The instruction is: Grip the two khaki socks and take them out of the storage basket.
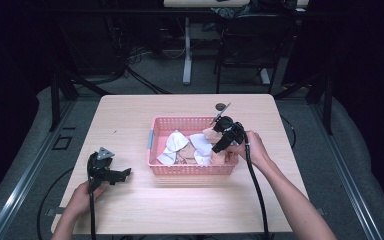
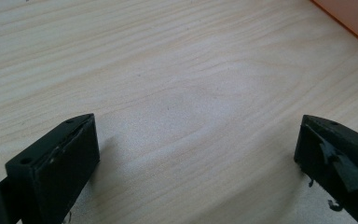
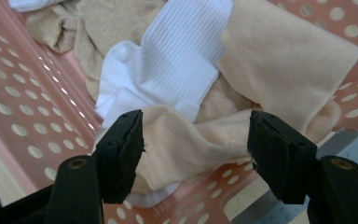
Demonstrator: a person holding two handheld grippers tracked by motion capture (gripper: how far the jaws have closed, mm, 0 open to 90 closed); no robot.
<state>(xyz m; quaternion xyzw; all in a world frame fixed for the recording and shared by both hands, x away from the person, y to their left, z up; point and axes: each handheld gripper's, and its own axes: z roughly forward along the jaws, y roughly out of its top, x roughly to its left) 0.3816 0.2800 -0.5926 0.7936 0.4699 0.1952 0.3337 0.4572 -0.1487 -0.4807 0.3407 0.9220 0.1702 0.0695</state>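
A pink perforated basket point(image 1: 152, 142) sits mid-table and holds white and beige socks. My right gripper point(image 1: 218, 148) dips into its right end, held by a hand. In the right gripper view its jaws point(image 3: 196, 135) stand apart on either side of a beige sock point(image 3: 191, 149) that lies over the basket's wall point(image 3: 28, 116); the fabric reaches both pads, with no clear squeeze. A white ribbed sock point(image 3: 177, 60) lies just beyond it. My left gripper point(image 1: 122, 175) rests low at the table's front left, open, with bare wood between its jaws point(image 2: 196, 140).
The light wooden table point(image 1: 130, 115) stretches around the basket. A small dark round fitting point(image 1: 221, 106) is set in the tabletop behind the basket. Cables trail from both grippers toward the front edge. Dark desks and a chair stand beyond the far side.
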